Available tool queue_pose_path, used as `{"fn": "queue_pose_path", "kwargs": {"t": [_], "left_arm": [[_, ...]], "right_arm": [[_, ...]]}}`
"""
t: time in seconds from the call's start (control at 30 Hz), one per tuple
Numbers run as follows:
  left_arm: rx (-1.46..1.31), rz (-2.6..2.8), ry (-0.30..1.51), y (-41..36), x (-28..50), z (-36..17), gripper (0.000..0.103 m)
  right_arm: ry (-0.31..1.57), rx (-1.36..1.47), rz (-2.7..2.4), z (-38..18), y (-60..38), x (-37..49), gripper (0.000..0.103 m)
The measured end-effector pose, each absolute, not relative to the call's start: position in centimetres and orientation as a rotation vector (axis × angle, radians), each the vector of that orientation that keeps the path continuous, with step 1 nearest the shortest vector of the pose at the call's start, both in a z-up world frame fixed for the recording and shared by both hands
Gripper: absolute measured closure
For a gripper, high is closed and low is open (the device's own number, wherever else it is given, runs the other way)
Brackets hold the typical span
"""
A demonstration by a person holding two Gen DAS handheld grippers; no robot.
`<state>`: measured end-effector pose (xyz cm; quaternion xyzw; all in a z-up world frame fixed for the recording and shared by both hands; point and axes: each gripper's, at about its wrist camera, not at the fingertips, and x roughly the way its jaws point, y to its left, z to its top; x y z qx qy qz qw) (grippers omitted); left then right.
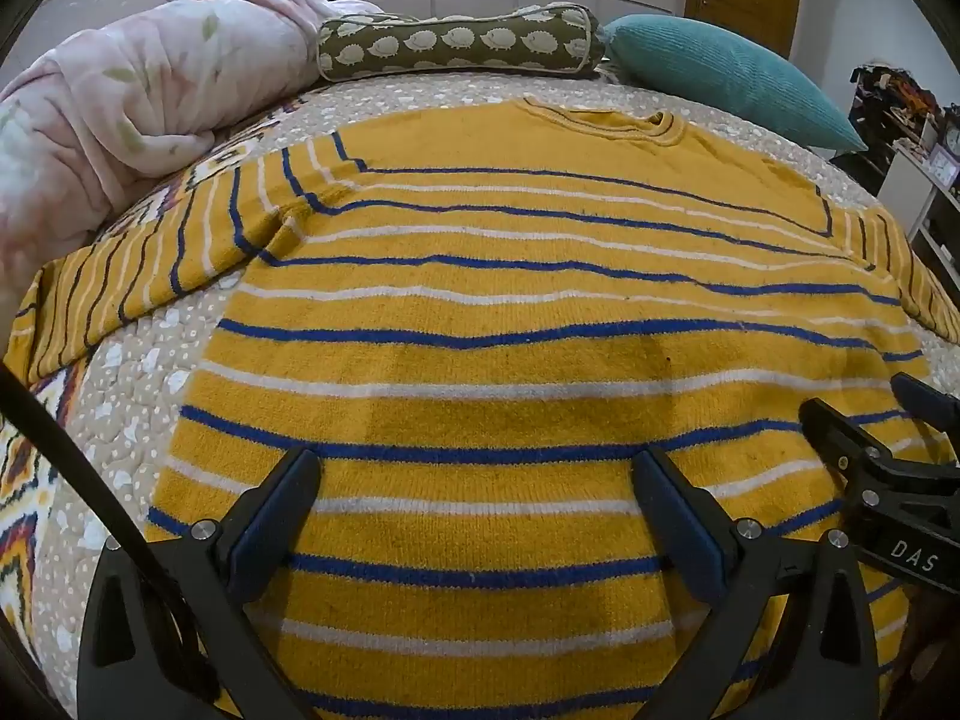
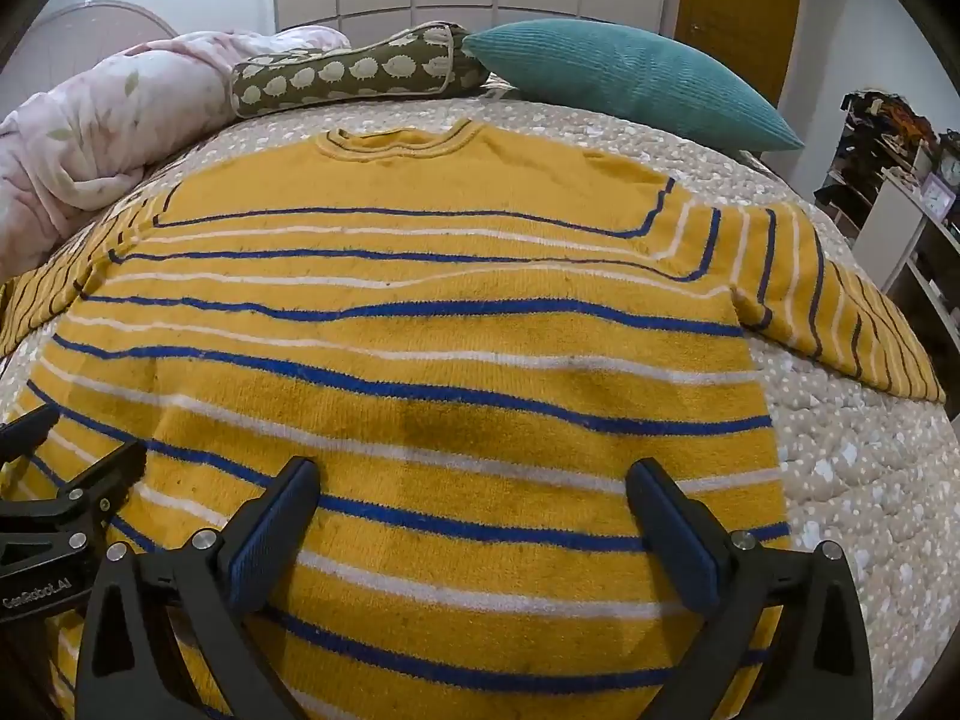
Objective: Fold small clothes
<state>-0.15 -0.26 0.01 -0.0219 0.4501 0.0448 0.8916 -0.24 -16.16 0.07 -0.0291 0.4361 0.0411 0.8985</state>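
Left gripper [image 1: 477,516] nearest, jaws wide, nothing between them, above near part of yellow striped sweater [image 1: 540,312]. Right gripper [image 2: 474,525] same, jaws wide, nothing held, just beside left one. Sweater lies flat on quilted bedspread [image 2: 852,450], collar at far side, sleeves spread left and right. Bare bedspread at right and left edge. Far: pink blanket [image 1: 132,96], hedgehog bolster [image 1: 462,42], teal pillow [image 2: 630,78].

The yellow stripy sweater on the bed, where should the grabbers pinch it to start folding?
The sweater lies flat, neck far away, sleeves spread. I'd pinch each sleeve near its cuff: left gripper from the left side, right gripper from the right. The sleeves' loose edges stick out past the body, so fingers can probably slide under there.
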Motion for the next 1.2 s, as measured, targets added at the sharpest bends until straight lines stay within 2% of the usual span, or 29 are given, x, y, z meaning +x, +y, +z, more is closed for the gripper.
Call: {"fn": "queue_pose_path", "kwargs": {"t": [1.0, 1.2], "left_arm": [[-0.045, 0.096, 0.93, -0.3, -0.2, -0.1, 0.0], [-0.045, 0.097, 0.928, -0.4, -0.2, 0.0, 0.0]], "right_arm": [[0.927, -0.104, 0.048, 0.3, -15.2, -0.6, 0.0], [0.939, -0.02, 0.11, 0.2, -16.1, -0.2, 0.0]]}}
